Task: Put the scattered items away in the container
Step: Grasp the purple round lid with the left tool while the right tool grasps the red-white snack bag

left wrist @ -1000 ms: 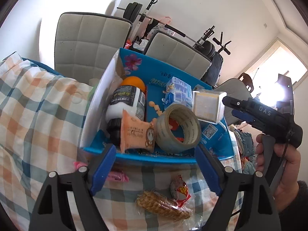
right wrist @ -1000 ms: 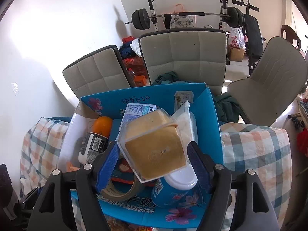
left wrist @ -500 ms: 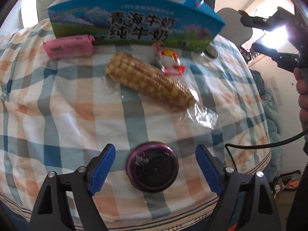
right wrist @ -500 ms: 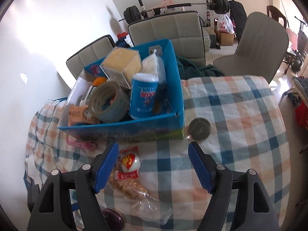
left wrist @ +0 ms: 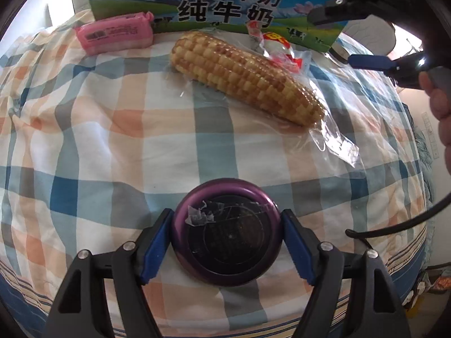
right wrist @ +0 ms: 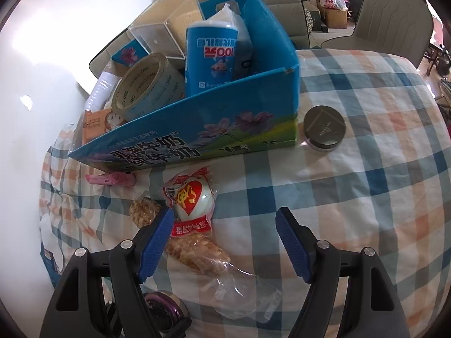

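Purple and round, a shallow tin point(left wrist: 227, 232) sits directly between the blue pads of the left gripper point(left wrist: 226, 242) in the left wrist view. The jaws are closing on it, each pad at or just beside its rim (whether they press yet I cannot tell). It rests on the checked cloth point(left wrist: 112, 129). Beyond it lies a wrapped corn cob point(left wrist: 245, 76), then a pink packet point(left wrist: 115, 32) and a red-and-white egg packet point(left wrist: 279, 48) against the front wall of the blue milk carton box point(left wrist: 225, 2). At the upper right the right gripper point(left wrist: 369, 40) is seen from the side, with a hand point(left wrist: 442, 118) behind it.

From the right wrist view, the right gripper point(right wrist: 224, 242) hangs wide apart over bare cloth, gripping nothing. Its left pad lies just beside the egg packet point(right wrist: 191, 200), which overlaps the corn. A dark-lidded jar point(right wrist: 324, 129) stands just beside the box's corner. The box point(right wrist: 214, 129) holds a tape roll point(right wrist: 146, 87), a blue can point(right wrist: 211, 56) and a clear cube point(right wrist: 166, 33).
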`<state>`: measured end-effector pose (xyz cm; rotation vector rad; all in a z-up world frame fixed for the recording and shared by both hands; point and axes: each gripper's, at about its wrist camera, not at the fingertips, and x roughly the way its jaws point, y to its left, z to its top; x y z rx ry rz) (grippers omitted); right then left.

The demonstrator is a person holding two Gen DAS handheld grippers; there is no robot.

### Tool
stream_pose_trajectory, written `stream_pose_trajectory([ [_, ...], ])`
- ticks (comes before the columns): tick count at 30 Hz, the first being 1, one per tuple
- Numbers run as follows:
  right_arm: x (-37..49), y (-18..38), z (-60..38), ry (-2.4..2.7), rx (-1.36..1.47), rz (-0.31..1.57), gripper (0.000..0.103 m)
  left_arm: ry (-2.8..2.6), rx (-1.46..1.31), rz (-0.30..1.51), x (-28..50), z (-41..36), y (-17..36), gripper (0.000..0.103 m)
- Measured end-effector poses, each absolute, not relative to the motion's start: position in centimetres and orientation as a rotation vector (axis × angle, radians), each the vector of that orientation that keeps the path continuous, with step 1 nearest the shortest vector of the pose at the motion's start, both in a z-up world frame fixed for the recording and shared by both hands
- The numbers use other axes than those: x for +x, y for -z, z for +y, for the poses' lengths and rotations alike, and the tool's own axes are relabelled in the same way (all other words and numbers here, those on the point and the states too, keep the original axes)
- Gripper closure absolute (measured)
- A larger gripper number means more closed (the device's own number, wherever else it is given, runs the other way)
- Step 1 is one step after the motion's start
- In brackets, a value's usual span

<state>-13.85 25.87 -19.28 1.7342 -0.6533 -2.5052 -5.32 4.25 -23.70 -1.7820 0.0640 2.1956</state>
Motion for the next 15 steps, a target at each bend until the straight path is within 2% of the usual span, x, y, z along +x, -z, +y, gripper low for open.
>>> stream_pose_trajectory([
  [10,-17.8,24.3,21.3,2.406,1.841,-0.558,0.027,-2.359,-1.793,-0.046,-7.3,-1.0,21.1,0.027],
  [14,-18.1,23.6,19.8,2.425,1.775,-0.45,0.052,-2.423,-1.767,-0.113,-9.3,-2.6,19.2,0.027],
  [15,-18.0,23.4,19.4,2.432,1.766,-0.412,0.054,-2.435,-1.756,-0.127,-9.8,-2.8,18.7,0.027],
])
